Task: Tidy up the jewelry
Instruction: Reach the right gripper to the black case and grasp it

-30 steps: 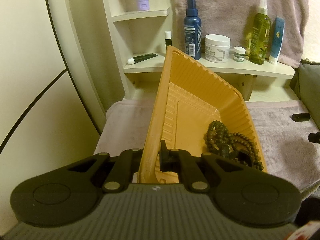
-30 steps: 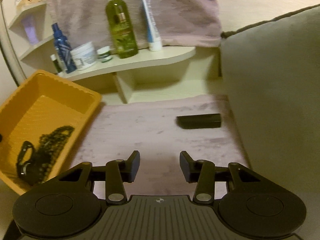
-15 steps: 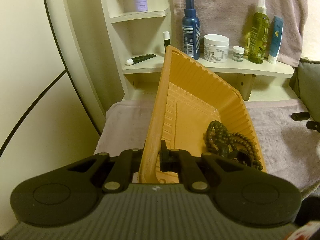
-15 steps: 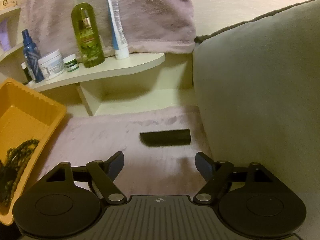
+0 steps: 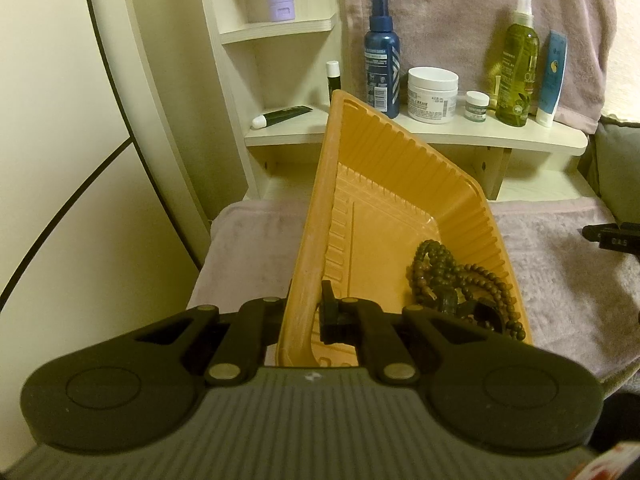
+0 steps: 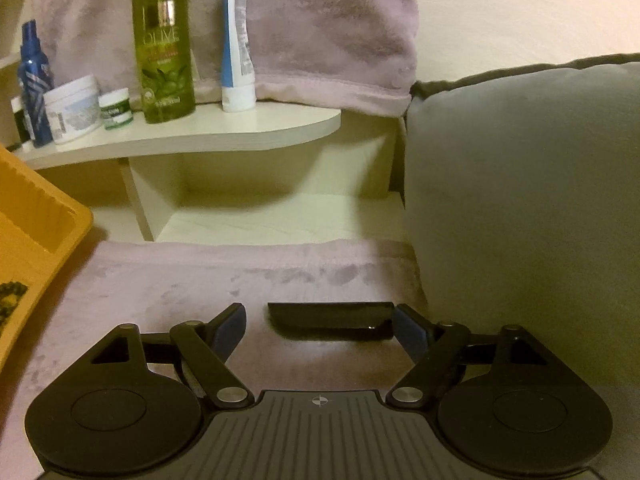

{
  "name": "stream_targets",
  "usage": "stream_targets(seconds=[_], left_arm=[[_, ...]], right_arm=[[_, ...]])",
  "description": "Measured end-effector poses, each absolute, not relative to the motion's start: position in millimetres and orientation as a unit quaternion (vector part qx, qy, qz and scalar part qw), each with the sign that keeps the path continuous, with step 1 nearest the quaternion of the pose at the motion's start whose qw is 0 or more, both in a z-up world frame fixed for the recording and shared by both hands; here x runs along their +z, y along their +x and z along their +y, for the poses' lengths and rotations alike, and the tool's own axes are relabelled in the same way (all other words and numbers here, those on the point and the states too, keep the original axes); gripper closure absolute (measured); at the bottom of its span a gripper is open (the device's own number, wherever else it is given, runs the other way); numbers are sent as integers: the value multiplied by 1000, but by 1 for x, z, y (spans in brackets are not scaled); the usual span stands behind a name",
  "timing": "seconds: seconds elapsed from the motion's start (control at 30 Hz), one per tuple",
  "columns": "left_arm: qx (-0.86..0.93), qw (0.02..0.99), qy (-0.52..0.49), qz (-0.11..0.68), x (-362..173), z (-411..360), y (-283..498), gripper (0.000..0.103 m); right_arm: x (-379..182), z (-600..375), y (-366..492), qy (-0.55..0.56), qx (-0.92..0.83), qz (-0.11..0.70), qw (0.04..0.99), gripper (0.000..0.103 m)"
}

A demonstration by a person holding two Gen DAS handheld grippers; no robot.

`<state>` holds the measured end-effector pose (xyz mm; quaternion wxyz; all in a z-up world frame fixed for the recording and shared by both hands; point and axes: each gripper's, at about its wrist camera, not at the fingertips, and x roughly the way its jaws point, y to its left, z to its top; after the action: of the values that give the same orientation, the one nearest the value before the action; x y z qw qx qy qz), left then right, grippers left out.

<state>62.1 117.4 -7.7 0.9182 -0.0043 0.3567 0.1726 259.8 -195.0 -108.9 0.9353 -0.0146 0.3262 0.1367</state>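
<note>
My left gripper [image 5: 308, 308] is shut on the near rim of an orange plastic tray [image 5: 400, 168], which it holds tilted up on its left side. Brown bead necklaces [image 5: 440, 276] lie piled in the tray's low right corner. In the right wrist view a small black bar-shaped piece [image 6: 328, 314] lies flat on the pink towel [image 6: 160, 276]. My right gripper [image 6: 320, 322] stands open around it, jaws wide, the right fingertip close to the bar's end and the left one apart from it. The tray's corner [image 6: 36, 216] shows at the left edge.
A cream shelf [image 5: 420, 136] behind the tray carries a blue spray bottle [image 5: 382, 60], a white jar [image 5: 432, 94], a green bottle [image 6: 164, 48] and a tube [image 6: 238, 40]. A grey cushion [image 6: 520, 200] rises right beside the black bar.
My right gripper has moved forward and to the right, down to the black bar, and its jaws have spread wide; the bar now lies between them. The left gripper and tray have not moved.
</note>
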Motion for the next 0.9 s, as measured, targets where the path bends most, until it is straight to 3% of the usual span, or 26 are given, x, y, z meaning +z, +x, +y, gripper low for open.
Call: stream_targets(seconds=[0.63,0.77,0.9], left_arm=[[173,918,-5,357,-8,118,63,97],[172,918,-5,357,-8,118,62,97],[172,918,-5,357,-8,118,63,97]], right_arm=[[-122,-181,272,-26,111,334,935,20],[-121,-185,267,-17,119,333,935,27],[-119,-188,260,-5,125,332,935,28]])
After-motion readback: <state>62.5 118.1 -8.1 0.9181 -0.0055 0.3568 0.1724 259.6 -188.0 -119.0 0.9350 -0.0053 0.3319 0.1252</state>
